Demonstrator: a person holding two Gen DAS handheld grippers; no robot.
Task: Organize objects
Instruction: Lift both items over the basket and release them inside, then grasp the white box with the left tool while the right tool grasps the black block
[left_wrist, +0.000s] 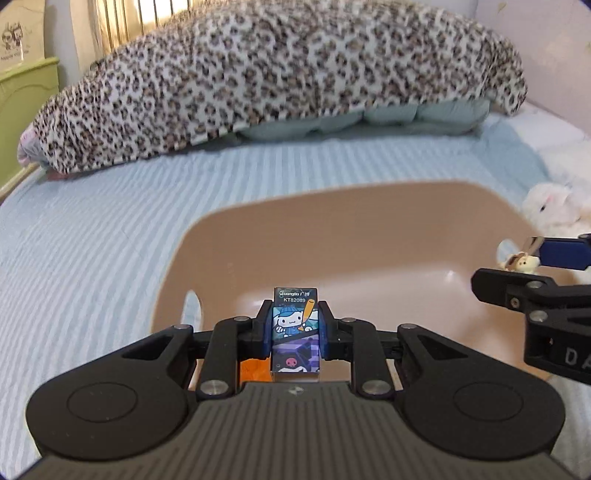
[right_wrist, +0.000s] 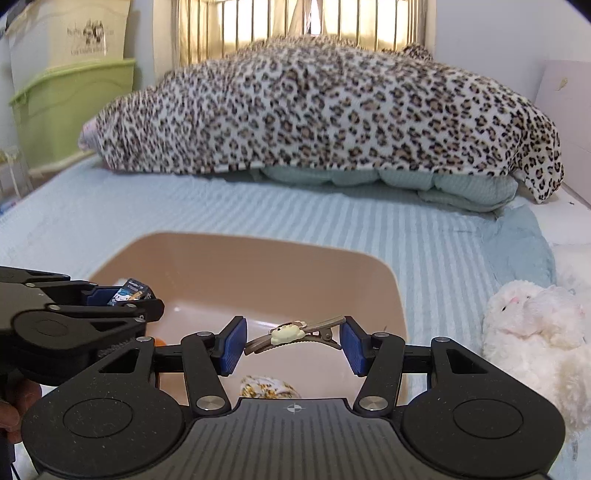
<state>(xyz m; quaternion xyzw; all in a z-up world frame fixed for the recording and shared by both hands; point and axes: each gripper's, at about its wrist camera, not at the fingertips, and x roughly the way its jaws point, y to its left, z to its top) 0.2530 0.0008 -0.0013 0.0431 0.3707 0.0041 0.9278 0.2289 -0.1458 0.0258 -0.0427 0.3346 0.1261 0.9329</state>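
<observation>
A tan plastic basin sits on the striped blue bed; it also shows in the right wrist view. My left gripper is shut on a small cartoon-printed box and holds it over the basin's near side; the box also shows in the right wrist view. My right gripper holds a metal hair clip with a cream animal charm end to end between its blue pads, above the basin. In the left wrist view the clip shows at the right. A floral item and something orange lie inside the basin.
A leopard-print blanket over a pale green quilt fills the far side of the bed. A white plush toy lies right of the basin. A green storage bin stands at the far left.
</observation>
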